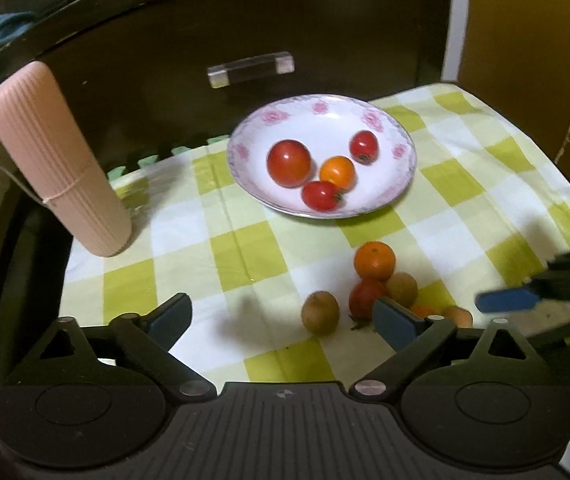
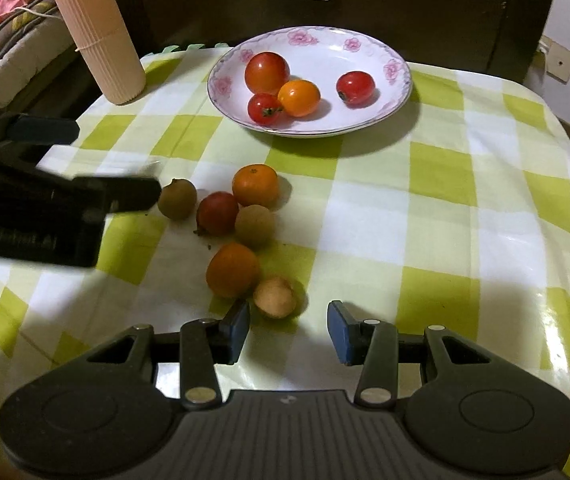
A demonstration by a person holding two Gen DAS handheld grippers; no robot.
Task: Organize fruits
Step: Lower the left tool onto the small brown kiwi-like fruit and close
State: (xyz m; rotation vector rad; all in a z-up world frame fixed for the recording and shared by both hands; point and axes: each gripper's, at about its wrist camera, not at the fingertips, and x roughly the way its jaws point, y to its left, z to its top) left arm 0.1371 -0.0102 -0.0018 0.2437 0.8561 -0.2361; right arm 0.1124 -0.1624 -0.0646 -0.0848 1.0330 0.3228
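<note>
1. In the left wrist view, the left gripper (image 1: 281,318) is seen low over a green-and-white checked tabletop (image 1: 213,240), its blue pads spread wide with nothing pinched; a brownish fruit (image 1: 320,312) lies on the cloth between them, touched by neither pad
2. A floral plate (image 1: 385,120) is set at the far side, holding a large red tomato (image 1: 289,163), two smaller red tomatoes and one orange fruit (image 1: 337,172)
3. Near the right pad a loose cluster is seen: an orange (image 1: 375,261), a red fruit (image 1: 365,298) and a second brownish fruit (image 1: 401,289), touching one another
4. A ribbed pink cylinder (image 1: 57,160) stands at the left; the right gripper's blue pad (image 1: 505,300) enters from the right edge
5. In the right wrist view, the right gripper (image 2: 289,330) is shown partly spread and empty, its pads apart above the cloth
6. A pale peach-coloured fruit (image 2: 274,297) lies just beyond the left pad, touching an orange fruit (image 2: 232,269)
7. Further off, four more loose fruits are grouped, and the plate (image 2: 365,120) with its four fruits sits beyond them
8. The left gripper (image 2: 85,160) is seen at the left, one finger close beside a brownish fruit (image 2: 178,199)
</note>
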